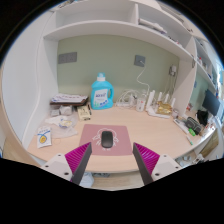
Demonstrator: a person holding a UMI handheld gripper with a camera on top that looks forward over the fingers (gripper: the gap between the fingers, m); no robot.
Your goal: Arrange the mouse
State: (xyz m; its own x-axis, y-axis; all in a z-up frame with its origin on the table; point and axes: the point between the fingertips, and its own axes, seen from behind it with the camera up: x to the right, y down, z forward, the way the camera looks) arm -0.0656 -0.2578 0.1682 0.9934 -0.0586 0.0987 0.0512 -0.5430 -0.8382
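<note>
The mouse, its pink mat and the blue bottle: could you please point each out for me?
mouse (107, 138), gripper view, middle of its top shell
pink mat (90, 133), gripper view, bare part left of mouse
blue bottle (102, 94), gripper view, front label

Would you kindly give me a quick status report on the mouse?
Tool open, empty. Mouse on pink mat, just ahead of fingers. Path clear; blue bottle well beyond.

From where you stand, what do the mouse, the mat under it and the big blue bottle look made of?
Mouse: dark, smooth shell, probably matte plastic. Mat: flat, dull pink, likely fabric-topped foam or rubber; unclear. Blue bottle: opaque moulded plastic with a printed label. The gripper hangs open, the mouse just ahead of its fingers.
</note>
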